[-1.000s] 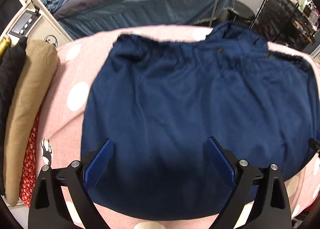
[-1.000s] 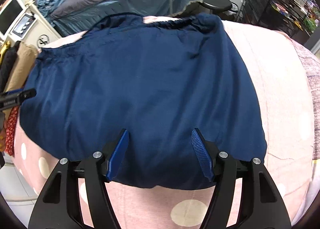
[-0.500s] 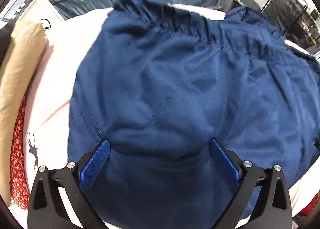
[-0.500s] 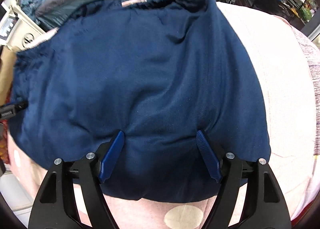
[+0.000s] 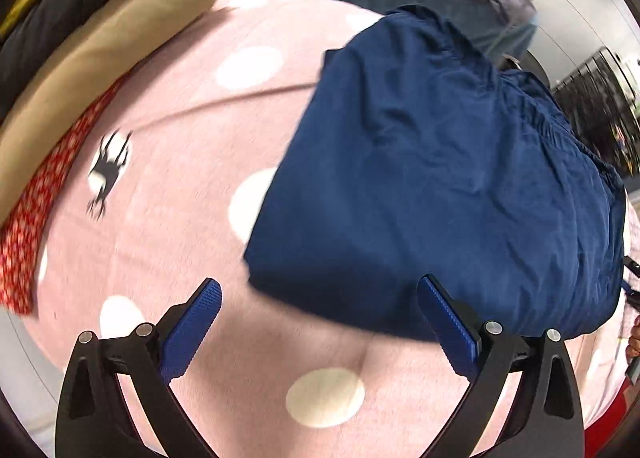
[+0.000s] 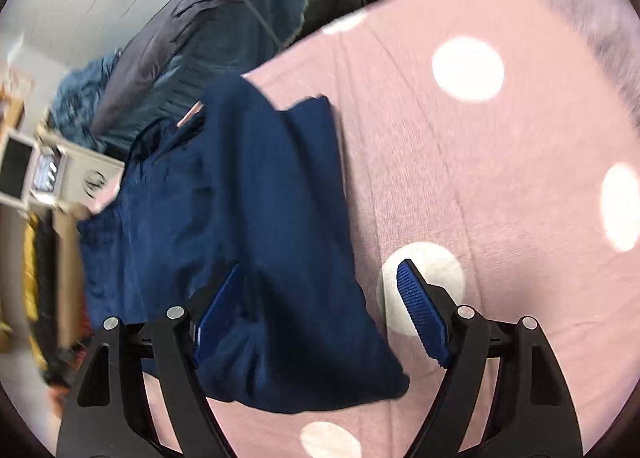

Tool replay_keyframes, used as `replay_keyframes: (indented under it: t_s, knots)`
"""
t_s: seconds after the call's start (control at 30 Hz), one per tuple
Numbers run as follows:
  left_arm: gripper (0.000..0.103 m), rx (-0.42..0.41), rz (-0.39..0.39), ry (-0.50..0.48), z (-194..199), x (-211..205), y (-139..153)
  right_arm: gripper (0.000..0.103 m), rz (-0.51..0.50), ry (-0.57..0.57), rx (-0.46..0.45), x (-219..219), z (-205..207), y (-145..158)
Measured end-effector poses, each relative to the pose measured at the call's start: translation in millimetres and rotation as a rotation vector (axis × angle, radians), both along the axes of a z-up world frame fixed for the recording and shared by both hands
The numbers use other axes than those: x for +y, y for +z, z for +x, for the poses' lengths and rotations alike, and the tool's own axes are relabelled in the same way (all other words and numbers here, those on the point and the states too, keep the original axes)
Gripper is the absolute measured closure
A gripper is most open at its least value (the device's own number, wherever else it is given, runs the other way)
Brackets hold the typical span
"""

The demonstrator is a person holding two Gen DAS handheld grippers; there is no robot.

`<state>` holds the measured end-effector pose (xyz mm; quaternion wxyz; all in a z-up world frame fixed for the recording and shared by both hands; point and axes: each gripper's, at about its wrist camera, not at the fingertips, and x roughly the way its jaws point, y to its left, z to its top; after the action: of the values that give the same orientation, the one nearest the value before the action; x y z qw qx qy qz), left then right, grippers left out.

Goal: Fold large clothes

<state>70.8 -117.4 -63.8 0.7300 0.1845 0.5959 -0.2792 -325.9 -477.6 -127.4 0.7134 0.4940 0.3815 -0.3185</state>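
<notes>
Navy garment [image 5: 440, 185] folded, lying mid-bedspread [image 5: 180, 129]; left gripper [image 5: 318, 322] spread wide, empty; right gripper [image 6: 320, 310] opening over its near corner. Next, likely: regrasp an edge, fold again.

- My folded dark navy cloth garment [image 5: 440, 185] is one plain colour, no print.
- The pink bedsheet [image 5: 168, 185] carries large white dots and a small black-and-white figure.
- Beside it lie a tan folded cloth [image 5: 92, 69], a red floral-print cloth [image 5: 36, 217] and a black one.
- My hand-held grippers are black with ribbed blue pads [image 5: 192, 326].
</notes>
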Motion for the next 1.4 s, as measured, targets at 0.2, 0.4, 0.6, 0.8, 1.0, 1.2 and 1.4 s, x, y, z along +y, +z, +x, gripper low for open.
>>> replay_keyframes:
  t_s: [0.2, 0.4, 0.6, 0.8, 1.0, 1.2, 1.4]
  knots:
    - [0.007, 0.052, -0.035, 0.044, 5, 8, 2, 0.025, 0.160, 0.038, -0.081, -18, 11, -47]
    - [0.007, 0.122, -0.093, 0.063, 35, 3, 1, 0.017, 0.219, 0.011, -0.144, -25, 29, -72]
    - [0.007, 0.179, -0.147, 0.068, 81, -32, -13, 0.017, 0.220, -0.006, -0.158, -17, 38, -74]
    - [0.007, 0.276, -0.151, 0.009, 110, -78, -53, 0.018, 0.226, -0.034, -0.137, -13, 38, -72]
    - [0.005, 0.405, -0.205, -0.001, 120, -110, -92, 0.018, 0.212, -0.048, -0.098, -12, 41, -70]
    - [0.007, 0.369, -0.226, -0.022, 114, -118, -89, 0.024, 0.168, -0.047, -0.024, -9, 54, -67]
    - [0.049, 0.315, -0.270, -0.005, 93, -110, -70, 0.064, 0.100, -0.039, 0.033, 1, 61, -52]
